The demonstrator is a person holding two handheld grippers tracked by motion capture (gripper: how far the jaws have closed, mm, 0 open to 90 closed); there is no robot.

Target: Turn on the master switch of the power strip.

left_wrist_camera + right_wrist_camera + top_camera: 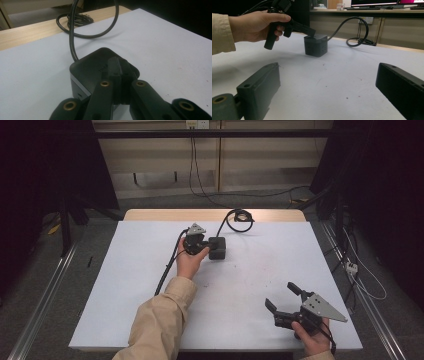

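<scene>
The black power cube [217, 247] sits on the white table [125, 285], a little left of centre and toward the far side, its thick cable [227, 222] looping away to a coil at the far wooden edge. The left gripper [206, 243] is pressed down on the cube's top face; in the left gripper view its jaws stand closed together, tips resting on the cube [95, 67] with nothing pinched between them. From the right gripper view the same thing shows: closed tips touching the top of the cube [315, 45], the hand [259, 25] wrapped round the handle.

I'd judge this to be a pressing or steadying step, perhaps pushing a button on top or nudging the cube along. The next move seems to call for either a firmer downward push or opening the jaws to straddle the cube's sides; the stiff cable could tug it askew.

The right gripper [282, 302] waits at the near right corner, jaws spread wide, holding nothing.

The table cover is plain white with a few faint reddish specks. Beyond it lie grey floor, dark curtains at both sides, a pale wall with a socket, and trailing wires.
</scene>
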